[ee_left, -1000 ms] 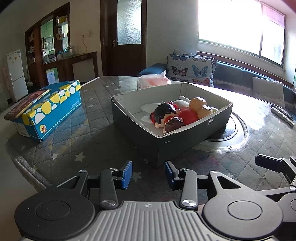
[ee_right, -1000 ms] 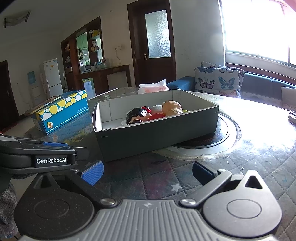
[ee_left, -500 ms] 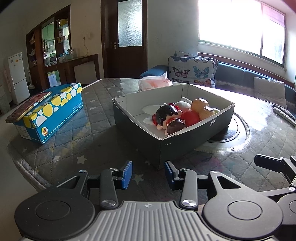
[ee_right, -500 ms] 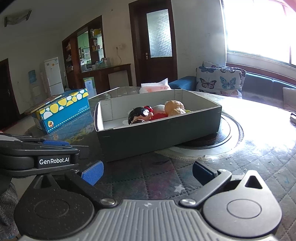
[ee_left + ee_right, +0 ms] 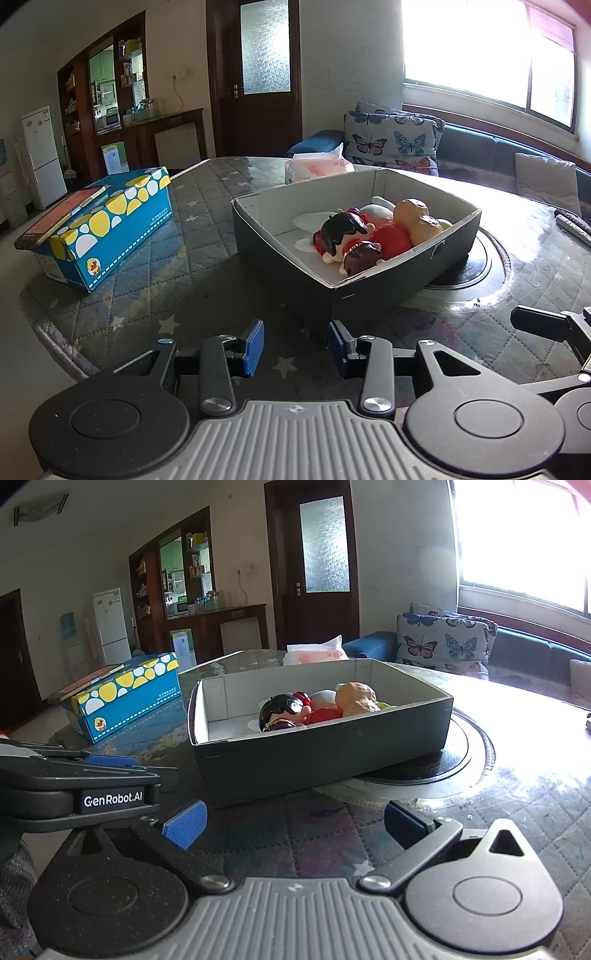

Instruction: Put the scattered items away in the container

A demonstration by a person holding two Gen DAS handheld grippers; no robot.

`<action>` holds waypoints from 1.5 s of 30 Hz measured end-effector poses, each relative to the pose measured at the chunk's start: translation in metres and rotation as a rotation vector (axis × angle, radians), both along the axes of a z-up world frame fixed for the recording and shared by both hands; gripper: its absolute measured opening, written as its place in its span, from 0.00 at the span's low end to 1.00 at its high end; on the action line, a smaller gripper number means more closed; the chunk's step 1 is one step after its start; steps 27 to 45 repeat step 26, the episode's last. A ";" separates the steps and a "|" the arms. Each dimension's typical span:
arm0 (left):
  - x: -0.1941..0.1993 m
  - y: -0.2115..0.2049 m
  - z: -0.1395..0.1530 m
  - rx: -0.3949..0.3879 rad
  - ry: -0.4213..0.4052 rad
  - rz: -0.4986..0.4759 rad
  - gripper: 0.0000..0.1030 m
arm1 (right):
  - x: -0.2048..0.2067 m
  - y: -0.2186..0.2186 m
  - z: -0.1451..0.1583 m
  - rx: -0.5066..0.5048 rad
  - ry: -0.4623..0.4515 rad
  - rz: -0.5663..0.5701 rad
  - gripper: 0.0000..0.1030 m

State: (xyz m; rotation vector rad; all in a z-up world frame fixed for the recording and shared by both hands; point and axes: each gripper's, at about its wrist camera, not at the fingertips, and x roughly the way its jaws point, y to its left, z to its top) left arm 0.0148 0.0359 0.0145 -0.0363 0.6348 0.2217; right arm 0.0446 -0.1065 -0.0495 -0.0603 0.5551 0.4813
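While seen from left to right across the quilted, star-stitched table cover (image 5: 207, 221): first a blue cardboard carton (image 5: 110, 229) with yellow and white blobs, rectangular, with a flat phone-like slab (image 5: 59, 218) on its top. Then the container (image 5: 288, 266), an open box of dark matte card outside and pale card inside, with sharp folded corners, partly over a round glossy black disc (image 5: 476, 266). Inside, crowded to its right end: a glossy black-haired doll (image 5: 343, 232), a smooth red piece (image 5: 393, 238) and a lumpy tan figure (image 5: 415, 219). Behind, a soft pink tissue pack (image 5: 317, 168). Left gripper (image 5: 295, 345) spread apart, blue ribbed pads empty, near corner of box just ahead between them, not touched. Right gripper (image 5: 291, 823) spread wider, empty, box ahead and apart.
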 end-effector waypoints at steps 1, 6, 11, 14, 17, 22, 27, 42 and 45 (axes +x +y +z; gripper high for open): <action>0.001 0.000 0.000 0.001 0.000 0.001 0.40 | 0.001 0.000 0.000 0.000 0.001 -0.001 1.00; 0.006 0.002 0.001 0.002 -0.005 0.006 0.40 | 0.006 0.002 -0.002 -0.007 0.009 -0.001 1.00; 0.011 0.003 0.002 0.002 -0.005 0.006 0.40 | 0.010 0.004 -0.002 -0.010 0.010 0.003 1.00; 0.015 0.003 0.002 0.002 -0.001 0.006 0.40 | 0.014 0.006 -0.001 -0.013 0.010 0.005 1.00; 0.017 0.003 0.002 0.003 -0.001 0.004 0.40 | 0.015 0.006 -0.001 -0.014 0.011 0.004 1.00; 0.021 0.005 0.001 0.004 -0.013 0.002 0.39 | 0.021 0.008 -0.002 -0.012 0.017 0.006 1.00; 0.023 0.004 0.001 0.014 -0.008 -0.004 0.39 | 0.026 0.009 -0.004 -0.011 0.022 0.004 1.00; 0.023 0.004 0.001 0.014 -0.008 -0.004 0.39 | 0.026 0.009 -0.004 -0.011 0.022 0.004 1.00; 0.023 0.004 0.001 0.014 -0.008 -0.004 0.39 | 0.026 0.009 -0.004 -0.011 0.022 0.004 1.00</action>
